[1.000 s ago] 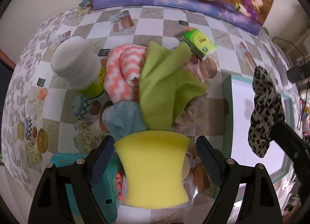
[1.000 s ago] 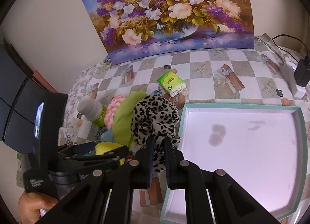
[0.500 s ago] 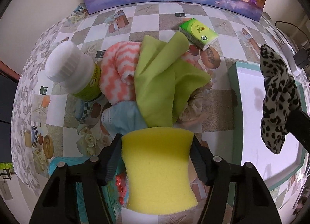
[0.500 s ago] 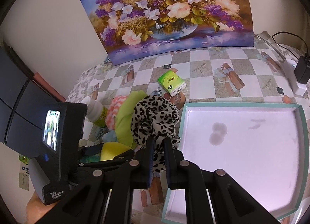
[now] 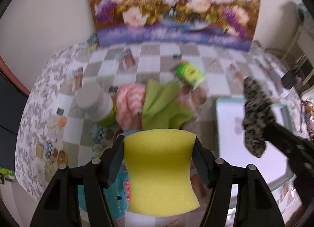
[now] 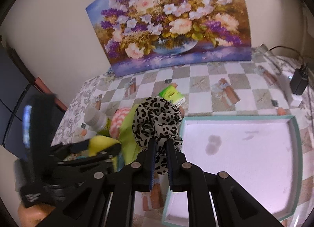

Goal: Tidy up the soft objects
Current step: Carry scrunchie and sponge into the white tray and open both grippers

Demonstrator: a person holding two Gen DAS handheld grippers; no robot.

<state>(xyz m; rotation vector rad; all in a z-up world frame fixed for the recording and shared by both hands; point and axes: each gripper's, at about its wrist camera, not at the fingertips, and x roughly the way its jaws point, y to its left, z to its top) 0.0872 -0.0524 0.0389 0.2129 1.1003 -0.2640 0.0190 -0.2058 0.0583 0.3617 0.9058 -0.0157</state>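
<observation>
No legible text or labels

We note both wrist views look forward and down over the counter toward the flower painting, sharing the teal tray and cloth pile.

Ahead of my left tongs, the green cloth, striped pink towel and white-capped bottle crowd the path. To the right of my right tongs, the tray floor lies open; the green packet sits beyond.
</observation>
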